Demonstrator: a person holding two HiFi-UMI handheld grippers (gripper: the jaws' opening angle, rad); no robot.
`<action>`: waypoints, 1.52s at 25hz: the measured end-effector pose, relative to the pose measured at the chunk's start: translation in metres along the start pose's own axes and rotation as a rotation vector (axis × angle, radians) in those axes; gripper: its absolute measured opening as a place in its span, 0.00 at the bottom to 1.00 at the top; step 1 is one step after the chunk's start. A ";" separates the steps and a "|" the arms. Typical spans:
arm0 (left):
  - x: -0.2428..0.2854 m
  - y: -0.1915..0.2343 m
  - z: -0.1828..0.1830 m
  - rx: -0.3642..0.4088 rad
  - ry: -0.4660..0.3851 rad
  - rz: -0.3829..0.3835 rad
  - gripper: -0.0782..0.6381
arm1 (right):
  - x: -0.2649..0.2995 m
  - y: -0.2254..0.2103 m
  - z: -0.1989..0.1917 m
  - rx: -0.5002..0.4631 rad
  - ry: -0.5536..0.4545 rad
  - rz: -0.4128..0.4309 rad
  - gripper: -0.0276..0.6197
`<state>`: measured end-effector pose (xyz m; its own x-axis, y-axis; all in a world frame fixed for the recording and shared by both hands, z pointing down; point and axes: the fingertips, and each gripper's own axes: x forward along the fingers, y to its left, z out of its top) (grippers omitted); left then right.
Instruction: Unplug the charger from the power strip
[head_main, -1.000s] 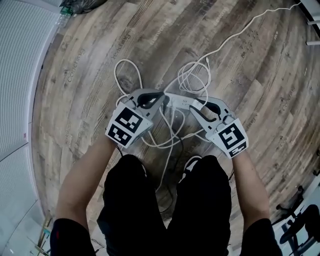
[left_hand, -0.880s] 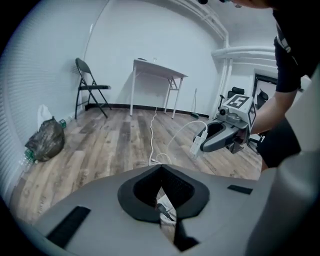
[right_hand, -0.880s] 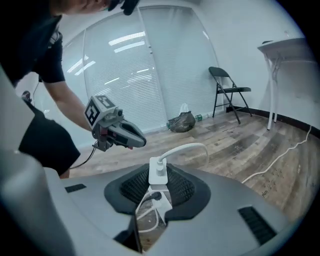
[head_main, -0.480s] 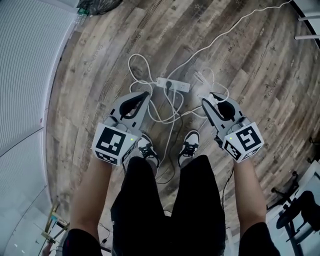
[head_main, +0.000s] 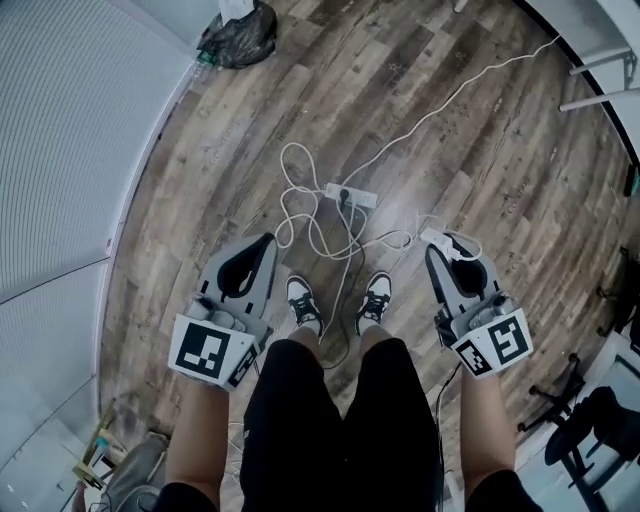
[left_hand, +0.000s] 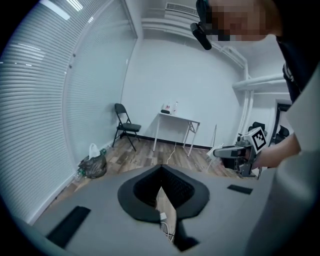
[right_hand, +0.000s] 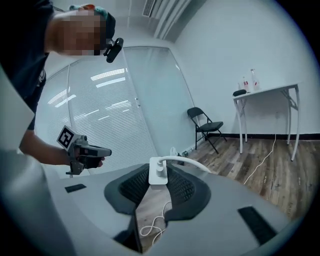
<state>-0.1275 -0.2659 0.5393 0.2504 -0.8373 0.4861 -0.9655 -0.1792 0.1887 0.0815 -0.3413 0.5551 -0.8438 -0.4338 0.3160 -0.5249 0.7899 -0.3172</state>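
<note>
Both grippers have come up well off the floor since a second ago, when they were down at the power strip (head_main: 351, 194). The person now stands upright, and the strip lies on the wooden floor (head_main: 480, 150) just ahead of the shoes (head_main: 303, 300).

The right gripper (right_hand: 158, 186) has its jaws part-way closed, clamped on the charger (right_hand: 158, 172). This small white block sits upright between the tips. Its white cable (right_hand: 192, 162) curves off to the right in the right gripper view. In the head view the charger is held high at the right, well apart from the strip and out of it.

The left gripper (left_hand: 161, 172) holds nothing. Its jaws seem to meet at the tips, with only a wedge of floor showing behind them.

Loose loops of white cord (head_main: 300, 200) lie around the strip. A dark spot on the strip may be a plug or a switch; it is too small to tell. A black bag (head_main: 238, 40) sits by the blinds.
</note>
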 end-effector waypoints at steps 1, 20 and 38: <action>-0.013 -0.003 0.019 -0.003 -0.015 0.007 0.13 | -0.009 0.004 0.023 -0.003 -0.019 -0.016 0.21; -0.235 -0.052 0.293 0.061 -0.323 0.050 0.13 | -0.142 0.159 0.356 -0.208 -0.301 -0.053 0.21; -0.270 -0.085 0.334 0.086 -0.383 0.018 0.13 | -0.173 0.208 0.404 -0.296 -0.352 -0.038 0.21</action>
<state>-0.1363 -0.1975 0.1067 0.2045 -0.9700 0.1316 -0.9761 -0.1918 0.1025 0.0731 -0.2771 0.0732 -0.8381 -0.5452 -0.0168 -0.5448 0.8382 -0.0257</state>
